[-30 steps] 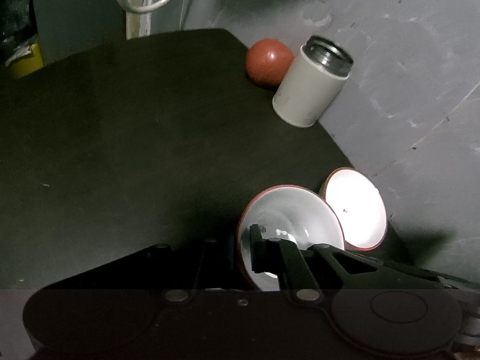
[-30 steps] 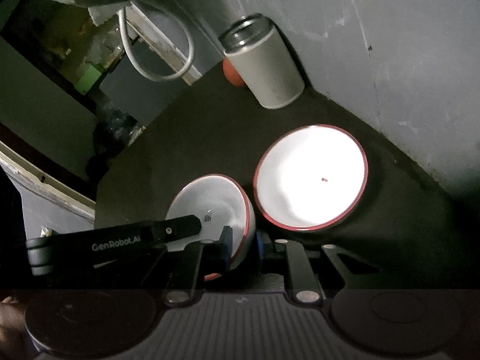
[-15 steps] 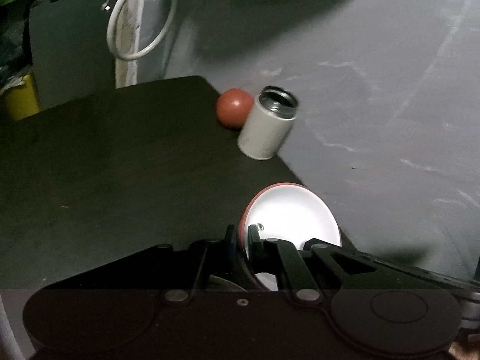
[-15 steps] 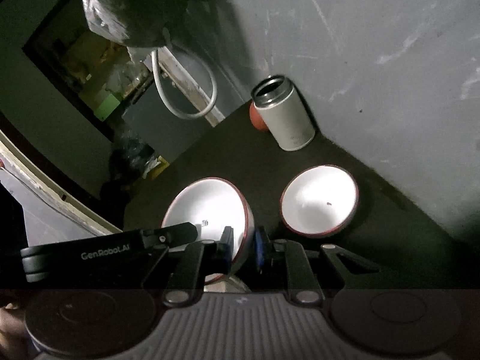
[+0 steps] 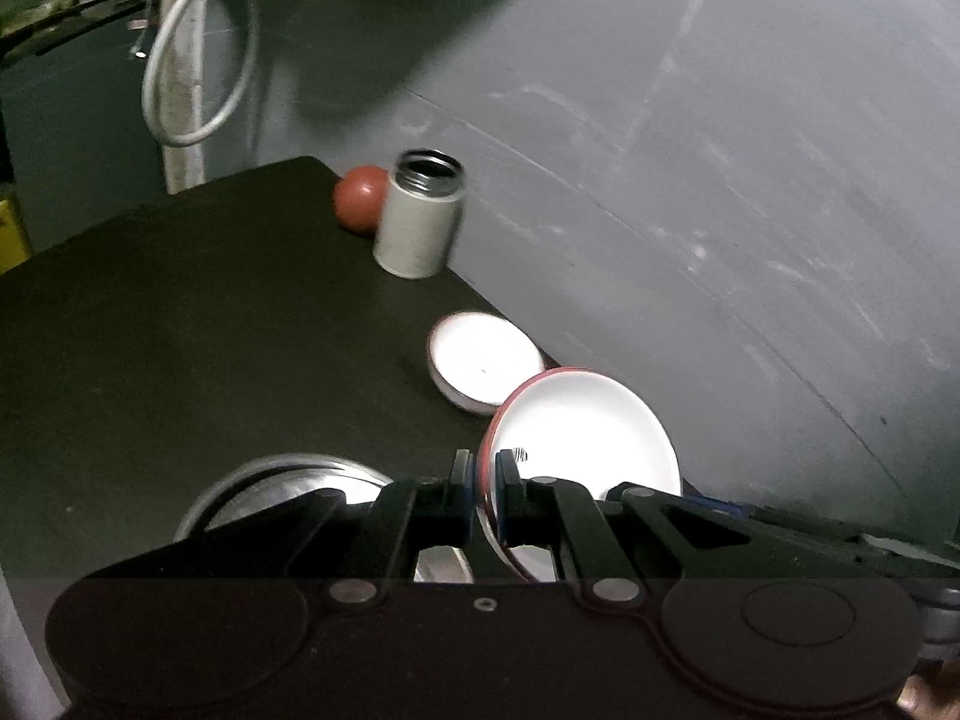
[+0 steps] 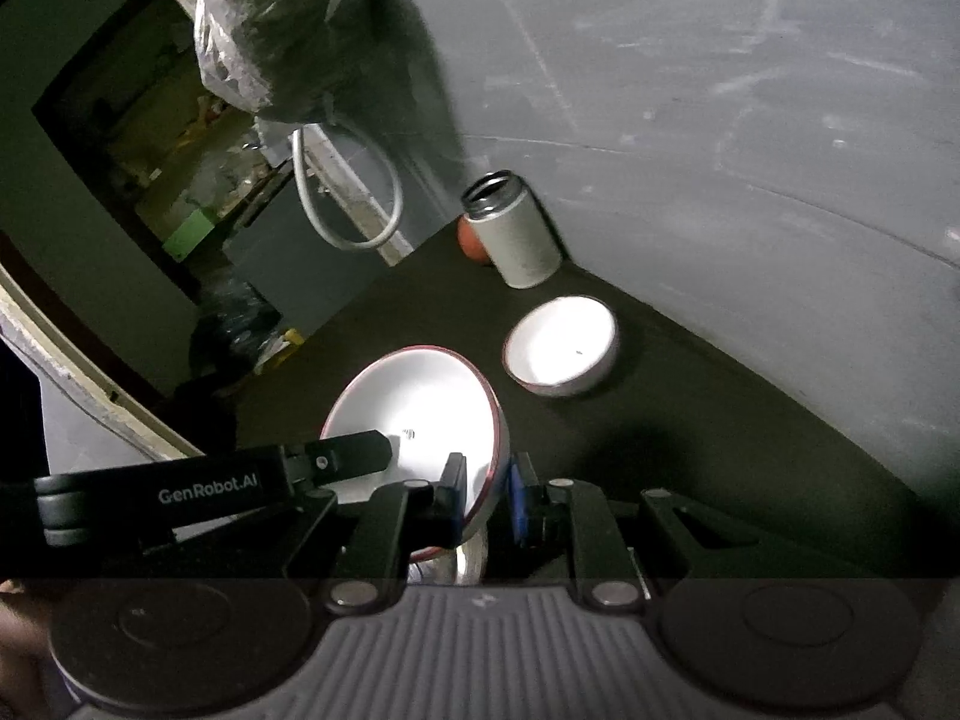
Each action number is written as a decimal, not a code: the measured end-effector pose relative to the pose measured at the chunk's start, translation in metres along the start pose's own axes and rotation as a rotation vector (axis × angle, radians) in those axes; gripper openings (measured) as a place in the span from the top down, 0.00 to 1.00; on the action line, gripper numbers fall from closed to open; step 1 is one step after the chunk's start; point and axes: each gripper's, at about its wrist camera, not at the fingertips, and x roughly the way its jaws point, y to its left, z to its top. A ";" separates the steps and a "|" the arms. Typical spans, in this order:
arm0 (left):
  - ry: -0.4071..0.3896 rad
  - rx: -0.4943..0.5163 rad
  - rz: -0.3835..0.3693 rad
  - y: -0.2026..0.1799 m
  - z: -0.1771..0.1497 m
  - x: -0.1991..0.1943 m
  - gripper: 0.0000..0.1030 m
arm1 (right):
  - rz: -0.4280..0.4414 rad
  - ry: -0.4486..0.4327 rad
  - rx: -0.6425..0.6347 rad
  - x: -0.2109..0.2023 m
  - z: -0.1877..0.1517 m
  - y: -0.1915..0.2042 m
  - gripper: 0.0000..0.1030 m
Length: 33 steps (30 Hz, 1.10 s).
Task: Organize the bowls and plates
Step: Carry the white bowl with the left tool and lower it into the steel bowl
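A white bowl with a red rim (image 5: 588, 426) hangs tilted above the black table, held from both sides. My left gripper (image 5: 483, 471) is shut on its left rim. In the right wrist view my right gripper (image 6: 487, 486) is shut on the near right rim of the same bowl (image 6: 420, 402), and a finger (image 6: 336, 456) of the left gripper reaches in from the left. A second, smaller red-rimmed bowl (image 5: 486, 360) (image 6: 561, 345) sits upright on the table near the wall. A shiny steel dish (image 5: 270, 480) lies below the left gripper, partly hidden.
An open grey flask (image 5: 420, 216) (image 6: 516, 234) stands at the table's far corner with a red ball (image 5: 359, 198) (image 6: 470, 240) behind it. The grey wall (image 5: 720, 180) runs along the table's right edge. A white cable loop (image 6: 348, 198) and a plastic bag (image 6: 276, 30) hang beyond.
Both grippers have risen and drawn back with the held bowl, away from the second bowl and the flask. The steel dish has come into view under the left gripper.
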 end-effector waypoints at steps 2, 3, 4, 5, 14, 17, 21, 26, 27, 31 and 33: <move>0.010 0.009 -0.014 -0.004 -0.005 0.000 0.94 | -0.015 -0.005 0.005 -0.008 -0.006 -0.002 0.84; 0.016 0.014 -0.024 -0.007 -0.008 0.000 0.94 | -0.022 -0.006 0.007 -0.012 -0.009 -0.004 0.84; 0.024 0.019 -0.026 -0.010 -0.010 -0.001 0.94 | -0.030 -0.008 0.011 -0.015 -0.011 -0.005 0.84; 0.028 0.026 -0.034 -0.013 -0.013 -0.001 0.94 | -0.037 -0.008 0.014 -0.019 -0.014 -0.006 0.84; 0.101 0.045 -0.084 -0.030 -0.043 0.004 0.93 | -0.099 0.031 0.034 -0.038 -0.043 -0.019 0.84; 0.129 0.043 -0.099 -0.033 -0.050 0.007 0.93 | -0.119 0.037 0.038 -0.044 -0.050 -0.023 0.84; 0.156 0.045 -0.120 -0.037 -0.057 0.012 0.93 | -0.140 0.042 0.057 -0.050 -0.057 -0.030 0.84; 0.198 0.054 -0.132 -0.043 -0.067 0.020 0.92 | -0.166 0.066 0.081 -0.051 -0.062 -0.041 0.84; 0.208 0.055 -0.133 -0.044 -0.069 0.022 0.92 | -0.171 0.073 0.085 -0.050 -0.062 -0.042 0.84; 0.244 0.048 -0.127 -0.045 -0.076 0.030 0.92 | -0.176 0.094 0.089 -0.046 -0.064 -0.047 0.84; 0.261 0.042 -0.121 -0.045 -0.078 0.035 0.92 | -0.177 0.105 0.089 -0.043 -0.064 -0.050 0.84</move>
